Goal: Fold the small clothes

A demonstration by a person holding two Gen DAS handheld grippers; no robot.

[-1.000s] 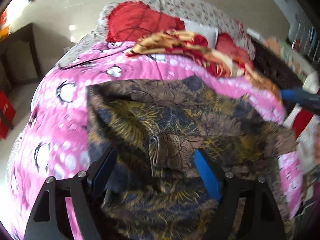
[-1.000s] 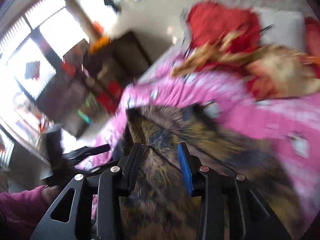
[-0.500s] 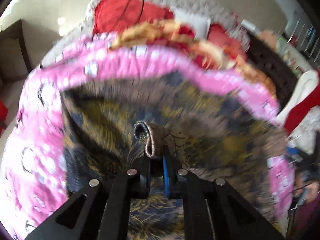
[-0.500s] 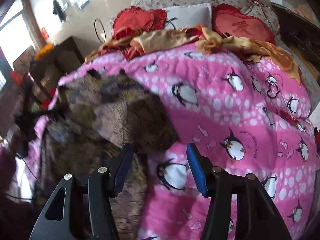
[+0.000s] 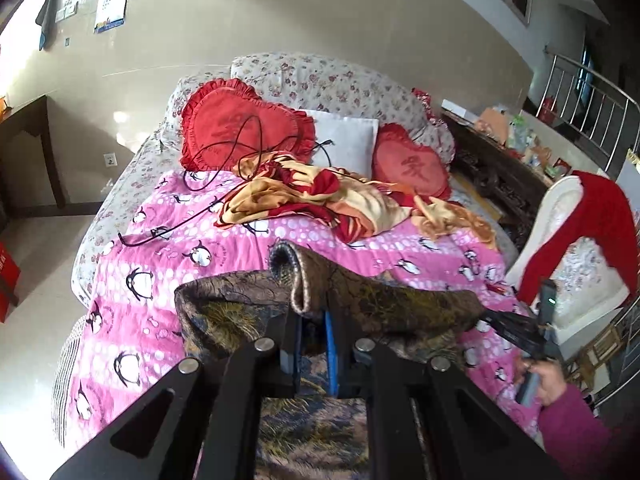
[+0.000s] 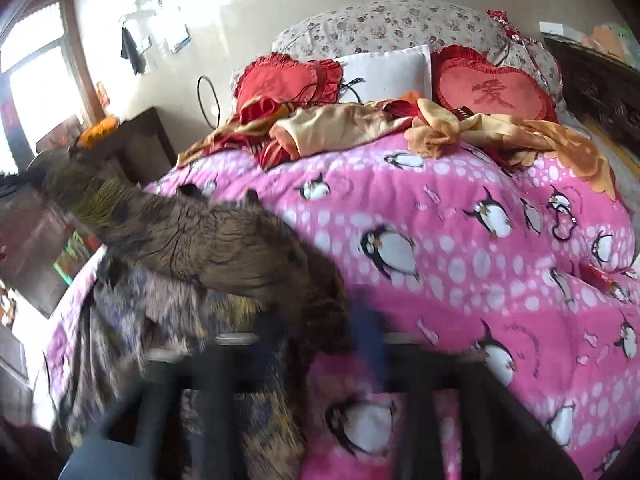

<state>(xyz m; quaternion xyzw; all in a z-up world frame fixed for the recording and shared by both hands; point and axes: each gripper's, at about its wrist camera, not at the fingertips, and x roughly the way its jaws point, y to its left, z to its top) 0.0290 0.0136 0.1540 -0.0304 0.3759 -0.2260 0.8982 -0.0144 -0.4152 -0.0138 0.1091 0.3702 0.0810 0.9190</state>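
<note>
A: Bed [image 5: 132, 184] surface: pink penguin quilt [image 5: 168, 248], red heart cushions at the head.
B: Brown patterned garment [image 5: 240, 308]?
A: Lifted off the quilt; left tool [image 5: 314, 338] clenched on a rolled edge. Right tool [image 6: 320, 336] blurred, cannot tell.

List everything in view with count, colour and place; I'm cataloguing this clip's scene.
garment: 1, brown-gold print, lifted over the quilt's near side
quilt: 1, pink with penguins, covering the bed
heart cushions: 2, red, at the bed's head
pillow: 1, white, between the cushions
blanket: 1, red and gold, crumpled below the cushions
cable: 1, black, from left cushion onto quilt
chair: 1, white, right of bed, red cloth draped on it
left gripper: fingers shut on garment
right gripper: fingers on the garment's far end; blurred in its own view
</note>
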